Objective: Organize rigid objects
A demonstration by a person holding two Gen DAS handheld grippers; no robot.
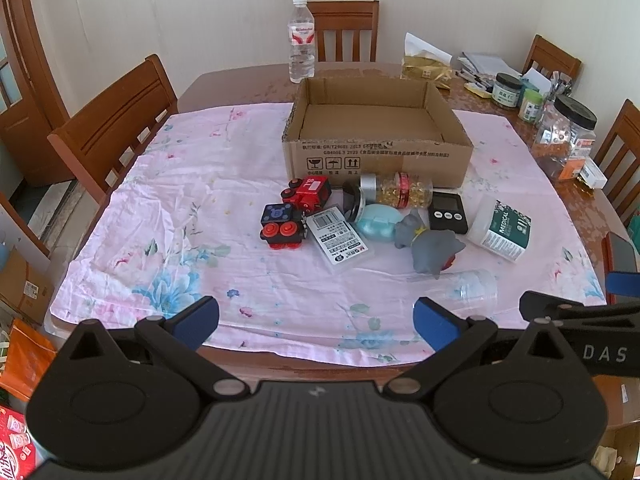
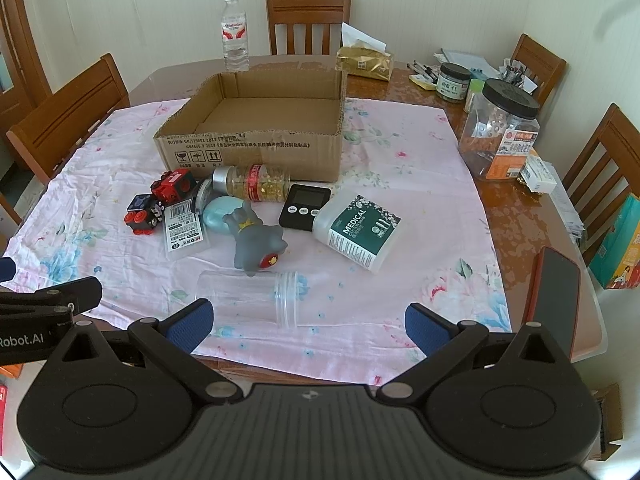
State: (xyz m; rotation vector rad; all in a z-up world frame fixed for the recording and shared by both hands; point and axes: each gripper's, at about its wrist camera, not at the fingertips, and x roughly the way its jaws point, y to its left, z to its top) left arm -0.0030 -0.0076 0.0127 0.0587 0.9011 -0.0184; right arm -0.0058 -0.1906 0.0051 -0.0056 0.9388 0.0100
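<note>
Left hand-held gripper (image 1: pixel 316 322): we had it hovering at the near edge of the surface, blue pads spread wide apart, nothing between them.
Right hand-held gripper (image 2: pixel 308 322): same deal, fingers wide apart and empty, sitting just right of the left one at the near edge.
Surface (image 1: pixel 240 84): brown wood, mostly covered by a pink floral cloth (image 1: pixel 192 200).
Cardboard box (image 1: pixel 376 136): open-topped, sat toward the far side of the cloth, and we saw nothing inside it.
Toy pile: everything sat just in front of the box's near wall.
Red toy train (image 1: pixel 308 194): left end of the pile, with a black and red block car (image 1: pixel 282 228) just near of it.
Barcode card case (image 1: pixel 338 240): lay flat, right beside the block car.
Capsule bottle (image 1: pixel 396 190): on its side, just in front of the box.
Teal case (image 1: pixel 376 224): tucked between the capsule bottle and the grey rubber animal (image 1: pixel 430 244).
Black timer (image 1: pixel 448 212): lay flat, right of the capsule bottle.
Medical cotton tub (image 1: pixel 500 228): tipped over at the right end of the pile.
Clear plastic jar (image 2: pixel 252 298): on its side, nearest of all, just ahead of our right gripper's left finger.
Water bottle (image 1: pixel 301 40): upright behind the box.
</note>
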